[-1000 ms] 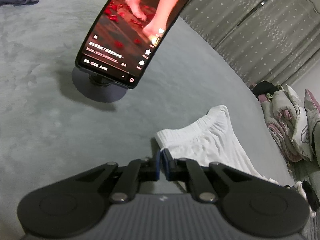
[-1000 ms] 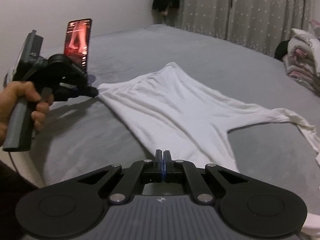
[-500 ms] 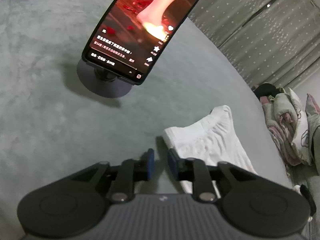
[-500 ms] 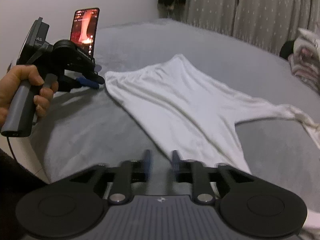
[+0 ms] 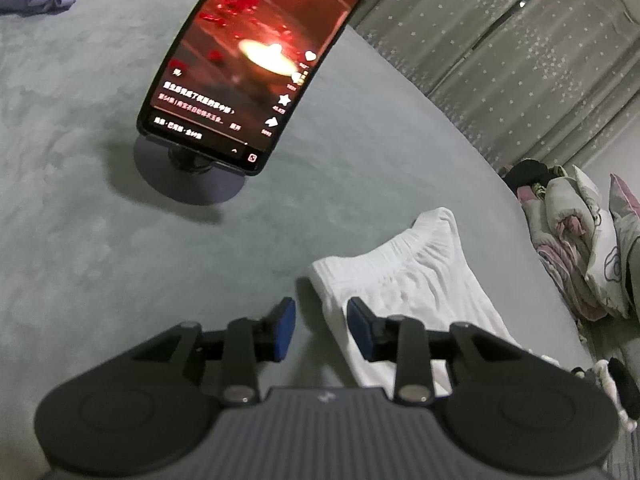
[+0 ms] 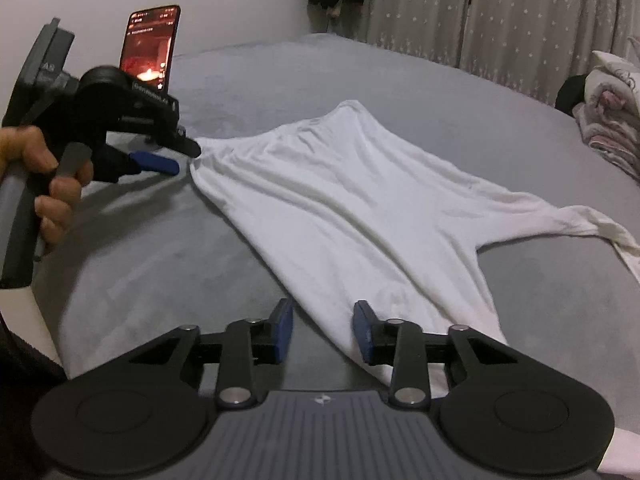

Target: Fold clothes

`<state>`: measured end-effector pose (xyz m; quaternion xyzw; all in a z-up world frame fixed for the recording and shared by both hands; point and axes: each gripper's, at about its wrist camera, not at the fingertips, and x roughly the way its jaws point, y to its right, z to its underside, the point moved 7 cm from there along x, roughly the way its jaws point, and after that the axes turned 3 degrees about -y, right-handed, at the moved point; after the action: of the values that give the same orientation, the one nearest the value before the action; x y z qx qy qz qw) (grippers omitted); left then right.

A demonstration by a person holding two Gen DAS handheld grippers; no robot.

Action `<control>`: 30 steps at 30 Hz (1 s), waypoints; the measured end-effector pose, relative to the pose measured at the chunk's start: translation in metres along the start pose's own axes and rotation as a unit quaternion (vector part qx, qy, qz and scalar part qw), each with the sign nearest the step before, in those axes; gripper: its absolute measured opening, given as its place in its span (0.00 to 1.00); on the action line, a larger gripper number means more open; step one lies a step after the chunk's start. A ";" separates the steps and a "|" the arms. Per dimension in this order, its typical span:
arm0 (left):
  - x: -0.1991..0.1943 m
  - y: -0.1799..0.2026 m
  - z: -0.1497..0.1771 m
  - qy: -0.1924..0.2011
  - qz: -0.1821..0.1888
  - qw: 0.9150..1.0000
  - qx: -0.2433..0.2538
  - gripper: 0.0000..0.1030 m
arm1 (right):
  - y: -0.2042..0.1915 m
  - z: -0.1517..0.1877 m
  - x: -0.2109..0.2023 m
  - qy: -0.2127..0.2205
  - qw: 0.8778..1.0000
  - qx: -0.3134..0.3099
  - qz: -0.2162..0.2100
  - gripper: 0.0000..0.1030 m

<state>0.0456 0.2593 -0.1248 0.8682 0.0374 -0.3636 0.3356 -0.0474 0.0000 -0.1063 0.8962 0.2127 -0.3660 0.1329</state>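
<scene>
White thin knit pair of leggings is lying flat on the grey plush bed, waistband toward the phone on a round stand. Soft, light, limp fabric; likely sagging and bunching when lifted, so pinching hems or the waistband corner looks best. Left hand-held gripper has just been opening, straddling the waistband corner, nothing clamped. Right hand-held gripper is standing partly open after closing slightly, straddling a leg edge, gripping nothing.
</scene>
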 end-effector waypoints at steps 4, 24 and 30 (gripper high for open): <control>0.003 0.001 0.000 -0.003 -0.006 1.000 0.008 0.11 | -0.001 0.000 0.001 -0.001 1.000 -0.009 0.003 0.06; -0.010 -0.009 0.000 -0.021 -0.029 0.999 0.018 0.05 | -0.019 0.011 -0.010 -0.040 0.998 -0.010 -0.048 0.05; -0.015 -0.008 -0.002 -0.009 -0.023 1.000 0.011 0.12 | -0.018 0.010 -0.013 -0.035 0.998 -0.009 -0.045 0.08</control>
<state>0.0338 0.2690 -0.1184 0.8675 0.0504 -0.3797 0.3174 -0.0701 0.0081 -0.1051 0.8714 0.2508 -0.4005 0.1315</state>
